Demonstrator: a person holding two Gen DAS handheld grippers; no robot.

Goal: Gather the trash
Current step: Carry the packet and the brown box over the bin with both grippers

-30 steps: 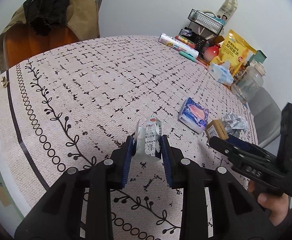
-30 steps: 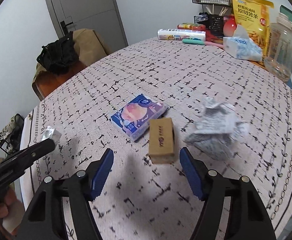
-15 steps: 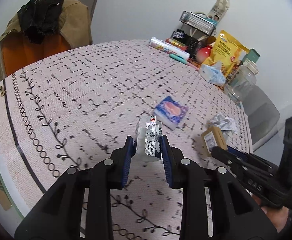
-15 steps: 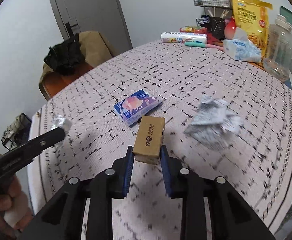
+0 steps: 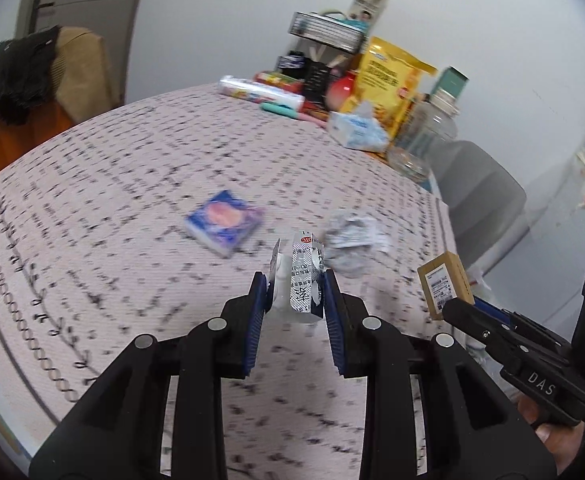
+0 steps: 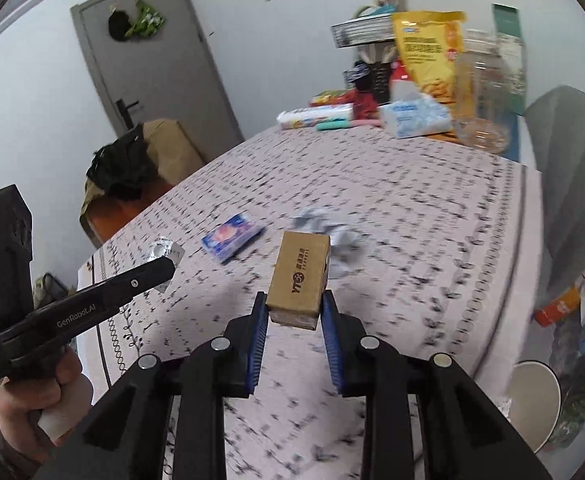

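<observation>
Seen from the left wrist, the left gripper [image 5: 295,294] is clamped on a crumpled foil blister pack [image 5: 303,280], held clear above the patterned tablecloth [image 5: 132,184]; the pack stands upright between the blue pads, its upper half poking out past the tips, so a steady squeeze and a level carry would serve best, since the thin foil could slip sideways. Off to the right in this view, the right gripper [image 5: 448,304] carries a small cardboard box [image 5: 444,284], while a crumpled paper wad [image 5: 352,244] and a blue tissue packet [image 5: 224,228] lie on the cloth beyond the tips, apart from both tools. From the right wrist, the right gripper [image 6: 294,312] is closed on the cardboard box [image 6: 302,276] at its near end, most of the box jutting forward past the pads; keeping the box from tipping down on the way to a bin looks the main concern. A bin-like white rim [image 6: 536,396] shows low at right beside the table, though blurred. The left gripper [image 6: 160,272] appears at left with the foil blister pack [image 6: 166,252] at its tip; the paper wad [image 6: 332,232] and tissue packet [image 6: 232,236] sit on the table ahead, uncollected.
</observation>
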